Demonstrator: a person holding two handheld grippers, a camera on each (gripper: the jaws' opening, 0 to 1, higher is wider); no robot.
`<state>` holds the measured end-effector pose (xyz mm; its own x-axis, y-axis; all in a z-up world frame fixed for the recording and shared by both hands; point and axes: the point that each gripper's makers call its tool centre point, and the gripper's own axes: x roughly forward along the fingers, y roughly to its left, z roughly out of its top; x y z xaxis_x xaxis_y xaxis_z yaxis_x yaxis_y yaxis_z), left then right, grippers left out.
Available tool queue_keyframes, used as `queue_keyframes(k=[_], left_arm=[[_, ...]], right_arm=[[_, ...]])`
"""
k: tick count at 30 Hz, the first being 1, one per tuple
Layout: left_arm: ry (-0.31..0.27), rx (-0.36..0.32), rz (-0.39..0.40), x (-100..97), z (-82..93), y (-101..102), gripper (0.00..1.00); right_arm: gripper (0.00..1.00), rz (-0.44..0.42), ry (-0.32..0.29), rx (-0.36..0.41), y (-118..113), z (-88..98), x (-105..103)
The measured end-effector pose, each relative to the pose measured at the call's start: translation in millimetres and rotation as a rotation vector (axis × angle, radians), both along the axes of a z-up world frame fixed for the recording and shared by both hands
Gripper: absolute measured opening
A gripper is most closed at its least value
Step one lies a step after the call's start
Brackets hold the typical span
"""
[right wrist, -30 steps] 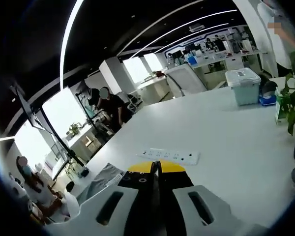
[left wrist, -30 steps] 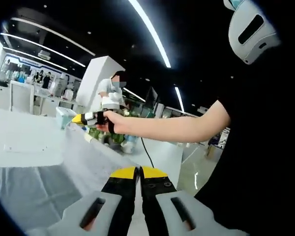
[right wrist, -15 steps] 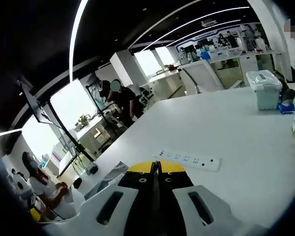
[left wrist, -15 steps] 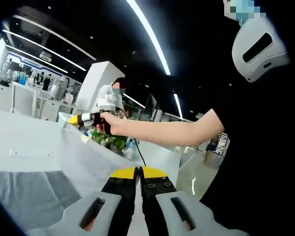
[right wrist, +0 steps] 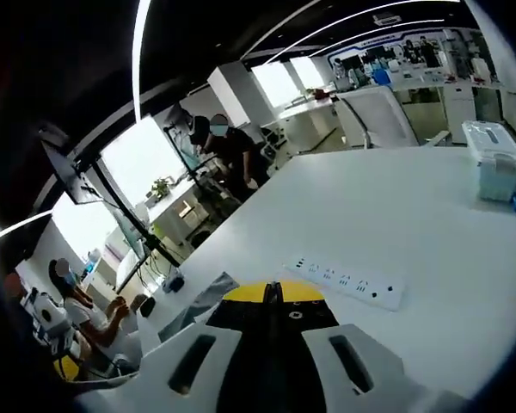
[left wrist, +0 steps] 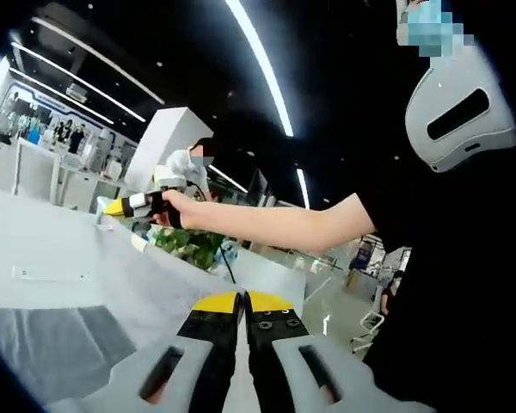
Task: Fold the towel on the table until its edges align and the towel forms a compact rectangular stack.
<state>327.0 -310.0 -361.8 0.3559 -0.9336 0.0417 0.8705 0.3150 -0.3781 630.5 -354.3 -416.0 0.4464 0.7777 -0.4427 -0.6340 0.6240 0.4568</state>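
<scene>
Left gripper (left wrist: 242, 298) — jaws pressed together, yellow tips meeting. Grey towel (left wrist: 95, 331) lies directly below and to the left of the tips; whether an edge is pinched between them cannot be told from the left gripper view.

Right gripper (right wrist: 273, 292) — jaws likewise closed tip to tip. A grey corner of the towel (right wrist: 202, 297) shows just left of the tips; a grasp on it seems likely but is not plainly visible. In the left gripper view the right gripper (left wrist: 129, 206) appears held up in a hand (left wrist: 174, 209), above the table (left wrist: 34, 249), with pale cloth running down from near it toward the left gripper.

Towel — partly on the table, partly lifted, spread as a broad sheet with a slanting raised edge; no stacked layers to be seen.

Table — white; bears a power strip (right wrist: 351, 281) ahead of the right gripper, and a lidded bin (right wrist: 494, 171) further off. Plant (left wrist: 187, 246) beyond the towel.

Progress, as judged — early to middle. The towel looks raised for a fold, not yet laid over. Remaining: bring the lifted edge across, match the edges, repeat until a compact rectangle, then release.
</scene>
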Motion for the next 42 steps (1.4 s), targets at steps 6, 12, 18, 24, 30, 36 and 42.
queue_keyframes(k=[6,12,18,24,30,36,42], left_arm=[[-0.001,0.010,-0.031,-11.9,-1.2,17,0.02],[-0.019,-0.004,-0.027,-24.1,-4.8,48,0.02],[0.009,-0.072,0.065,-23.3,-7.1,84,0.02],[0.020,-0.072,0.138,-21.4,-16.6,116,0.02],[0.022,-0.085,0.209,-20.6,-17.6,148,0.02],[0.047,-0.015,0.288,-16.7,-40.4,176,0.02],[0.136,0.007,0.332,-13.7,-81.3,190,0.02]], right_arm=[[0.00,-0.091,0.035,0.087,11,2.5,-5],[0.00,-0.111,0.018,0.078,35,4.0,-13],[0.00,-0.160,0.022,0.187,68,24.7,-18],[0.00,-0.141,0.022,0.114,87,8.5,-13],[0.00,-0.151,0.070,0.190,108,0.8,-16],[0.00,-0.200,0.069,0.256,114,4.1,-9],[0.00,-0.147,0.102,0.153,123,-26.8,-19]])
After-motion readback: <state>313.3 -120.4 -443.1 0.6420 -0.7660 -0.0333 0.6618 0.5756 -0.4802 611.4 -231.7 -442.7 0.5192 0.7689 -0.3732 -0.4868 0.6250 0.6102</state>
